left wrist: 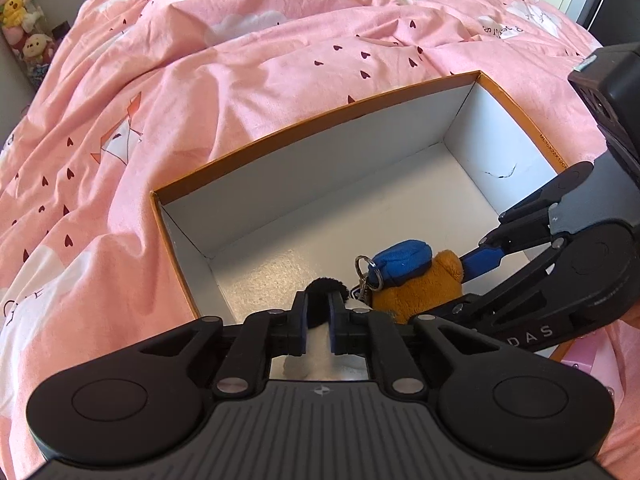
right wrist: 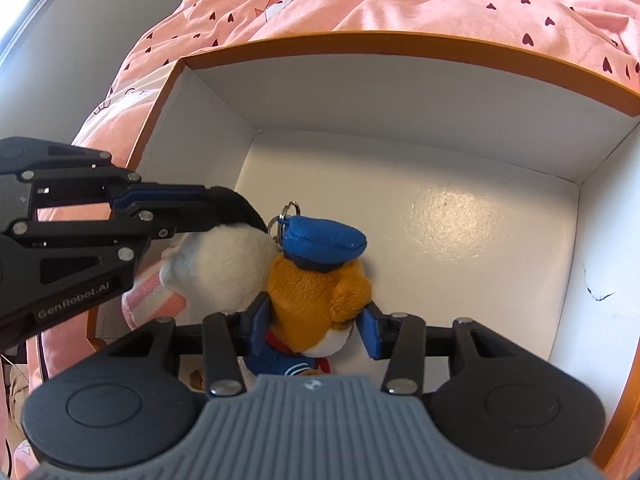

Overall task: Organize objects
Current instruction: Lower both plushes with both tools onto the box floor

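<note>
An open orange-rimmed cardboard box (left wrist: 312, 124) with a white inside lies on the pink bed; it also shows in the right wrist view (right wrist: 400, 46). My left gripper (left wrist: 318, 312) is shut on the black ear of a white plush toy (right wrist: 224, 256), over the box's near end. My right gripper (right wrist: 316, 320) is shut on a brown plush bear with a blue cap and key ring (right wrist: 316, 276); the bear also shows in the left wrist view (left wrist: 416, 280). The two toys touch side by side. My right gripper's fingers (left wrist: 484, 258) reach in from the right.
A pink duvet with small hearts (left wrist: 200, 80) covers the bed around the box. Plush toys (left wrist: 20, 20) stand on a shelf at the far left. A pink object (left wrist: 584, 360) lies beside the box at the right edge.
</note>
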Demonstrator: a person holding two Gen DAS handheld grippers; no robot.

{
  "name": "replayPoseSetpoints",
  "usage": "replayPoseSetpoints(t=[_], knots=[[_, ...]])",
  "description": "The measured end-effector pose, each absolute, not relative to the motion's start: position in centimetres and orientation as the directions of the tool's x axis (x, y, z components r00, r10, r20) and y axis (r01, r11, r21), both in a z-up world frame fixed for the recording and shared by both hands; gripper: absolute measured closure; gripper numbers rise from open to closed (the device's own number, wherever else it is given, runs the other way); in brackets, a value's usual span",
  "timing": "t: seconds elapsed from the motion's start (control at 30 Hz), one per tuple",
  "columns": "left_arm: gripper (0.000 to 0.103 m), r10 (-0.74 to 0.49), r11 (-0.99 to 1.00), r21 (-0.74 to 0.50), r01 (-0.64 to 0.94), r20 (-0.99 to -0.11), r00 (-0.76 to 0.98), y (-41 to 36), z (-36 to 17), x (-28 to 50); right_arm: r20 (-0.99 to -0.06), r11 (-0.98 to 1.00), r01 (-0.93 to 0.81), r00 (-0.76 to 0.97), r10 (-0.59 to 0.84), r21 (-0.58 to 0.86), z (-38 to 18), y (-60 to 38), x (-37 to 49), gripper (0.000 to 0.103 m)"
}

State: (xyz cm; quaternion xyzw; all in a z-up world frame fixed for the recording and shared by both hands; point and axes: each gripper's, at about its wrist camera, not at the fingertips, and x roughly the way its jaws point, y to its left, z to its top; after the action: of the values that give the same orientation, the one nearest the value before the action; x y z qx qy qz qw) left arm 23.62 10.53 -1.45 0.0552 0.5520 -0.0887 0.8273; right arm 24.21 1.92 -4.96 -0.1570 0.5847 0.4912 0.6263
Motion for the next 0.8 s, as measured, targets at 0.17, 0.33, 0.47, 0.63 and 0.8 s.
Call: replayPoseSetpoints(t=[0.17, 0.33, 0.47, 0.63, 0.8], knots=[[0.088, -0.074, 0.982, -0.008, 0.19, -0.935, 0.346, 10.8, -2.1, 24.6, -0.887, 0.46, -0.806, -0.164, 0.432, 0.373, -4.8, 1.9, 24.1, 0.055], [0.098, -0.054, 0.985, 0.006, 0.17, -0.938, 0.344, 10.7, -2.6, 24.8, -0.885, 0.456, -0.807, -0.167, 0.434, 0.376, -4.9, 1.7, 24.2, 0.055], [0.1, -0.044, 0.988, 0.021, 0.154, -0.914, 0.403, 10.8, -1.3, 24.2, -0.88, 0.453, -0.805, -0.169, 0.445, 0.383, -4.7, 1.7, 24.2, 0.055], [0.101, -0.036, 0.991, 0.029, 0.129, -0.879, 0.476, 10.7, 1.1, 22.7, -0.867, 0.463, -0.783, -0.186, 0.462, 0.415, -3.9, 1.5, 25.0, 0.055], [0.103, -0.04, 0.996, 0.001, 0.086, -0.881, 0.471, 10.7, 1.6, 20.4, -0.878, 0.473, -0.774, -0.22, 0.424, 0.422, -4.1, 1.9, 25.5, 0.055]])
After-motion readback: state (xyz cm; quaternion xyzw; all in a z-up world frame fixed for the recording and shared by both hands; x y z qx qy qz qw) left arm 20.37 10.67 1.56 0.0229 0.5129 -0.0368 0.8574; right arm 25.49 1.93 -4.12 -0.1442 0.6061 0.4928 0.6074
